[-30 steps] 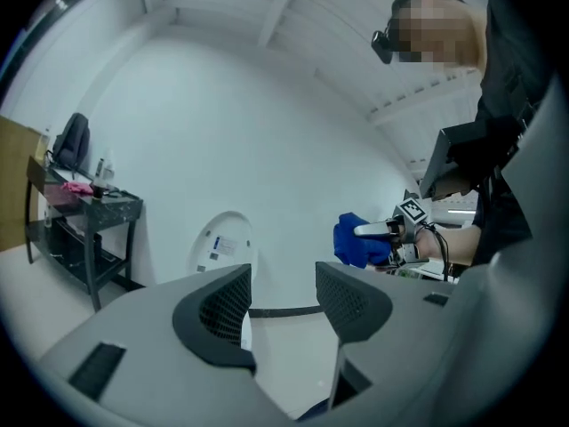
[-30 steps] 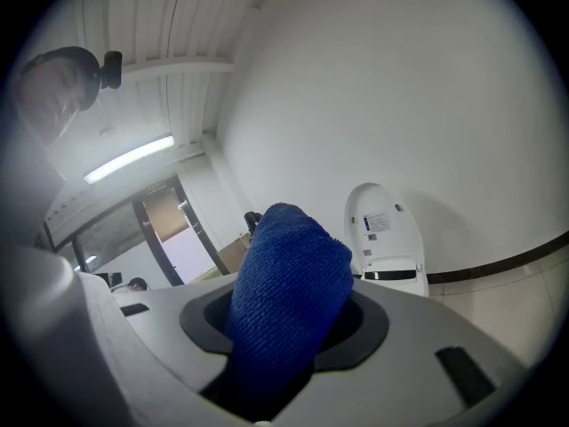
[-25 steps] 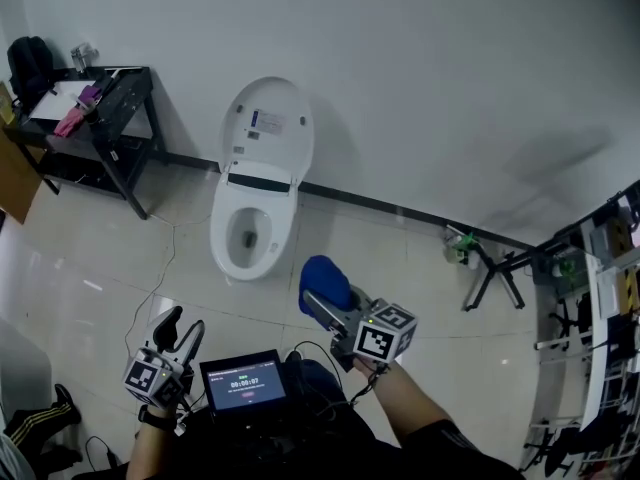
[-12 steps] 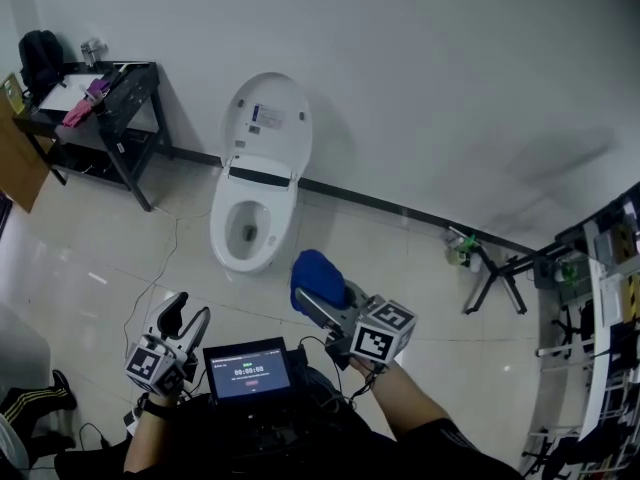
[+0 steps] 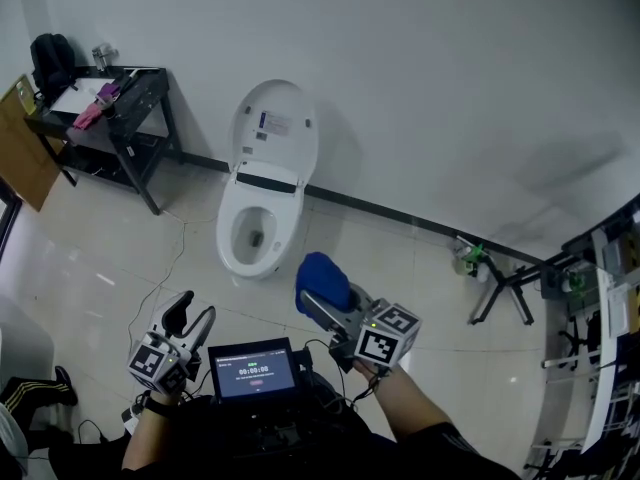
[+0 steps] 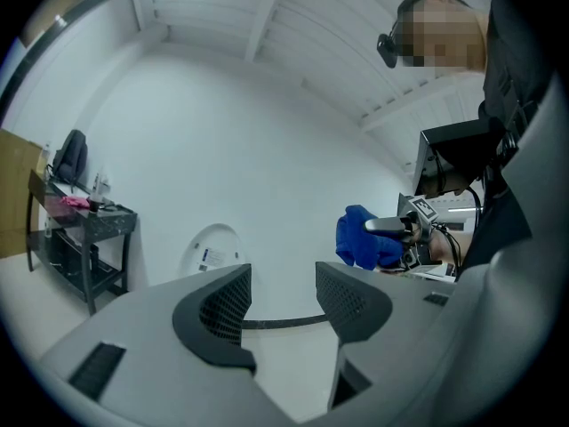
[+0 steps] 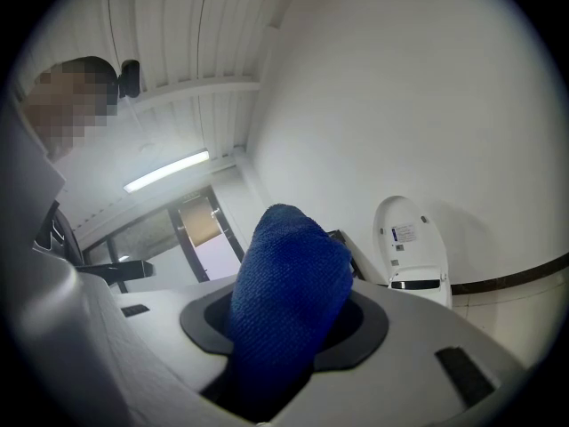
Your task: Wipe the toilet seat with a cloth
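The right gripper (image 5: 318,303) has its fingers clamped on a bunched blue cloth (image 5: 322,278), which sticks up past the fingertips. The left gripper (image 5: 186,316) hangs low with its fingers a moderate way apart and nothing between them.

The toilet seat (image 5: 229,240) lies down on the bowl, with the lid (image 5: 277,128) tipped up against the wall. It sits ahead of the cloth and a little to the left, clearly apart from it, with bare floor tile (image 5: 400,268) between. Its long axis runs from the wall out toward the person, so the narrow front end is the part nearest the cloth. The right gripper is the nearer of the two (and the only one carrying anything), so I'd judge the reach and the first wipe fall to it.

Only the head view shows the seat ring and the open bowl. The right gripper view shows the cloth deep between the fingers, and beyond it the lid and the dark hinge strip, but no seat. The left gripper view shows the cloth from the side.
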The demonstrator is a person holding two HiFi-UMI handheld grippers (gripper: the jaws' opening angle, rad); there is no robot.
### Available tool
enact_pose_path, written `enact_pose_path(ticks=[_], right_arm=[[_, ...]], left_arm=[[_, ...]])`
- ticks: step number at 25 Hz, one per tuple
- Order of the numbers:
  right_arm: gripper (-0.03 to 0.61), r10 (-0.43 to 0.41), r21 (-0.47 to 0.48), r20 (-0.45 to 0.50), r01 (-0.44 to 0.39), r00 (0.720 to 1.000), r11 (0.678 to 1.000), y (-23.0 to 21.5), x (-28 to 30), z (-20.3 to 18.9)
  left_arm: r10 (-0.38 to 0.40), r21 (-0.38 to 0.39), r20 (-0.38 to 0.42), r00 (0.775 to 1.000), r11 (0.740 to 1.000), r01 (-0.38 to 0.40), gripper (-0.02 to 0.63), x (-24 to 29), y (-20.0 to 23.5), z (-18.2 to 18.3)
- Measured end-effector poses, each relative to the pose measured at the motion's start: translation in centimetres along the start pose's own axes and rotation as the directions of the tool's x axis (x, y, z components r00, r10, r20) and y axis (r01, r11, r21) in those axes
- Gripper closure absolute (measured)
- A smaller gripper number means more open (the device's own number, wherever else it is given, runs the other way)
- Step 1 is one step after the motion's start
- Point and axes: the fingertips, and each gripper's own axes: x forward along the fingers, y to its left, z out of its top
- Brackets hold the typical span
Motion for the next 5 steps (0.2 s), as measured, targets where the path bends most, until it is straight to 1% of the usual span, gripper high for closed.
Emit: enact_pose_path(ticks=[5], right_arm=[[0.379, 0.009, -0.003, 0.003, -0.009, 1.000, 1.000, 0.18, -0.34, 0.16]], left_arm=[[0.006, 0.004, 0.005, 1.000, 1.000, -0.007, 0.379, -0.10, -0.46, 0.15]])
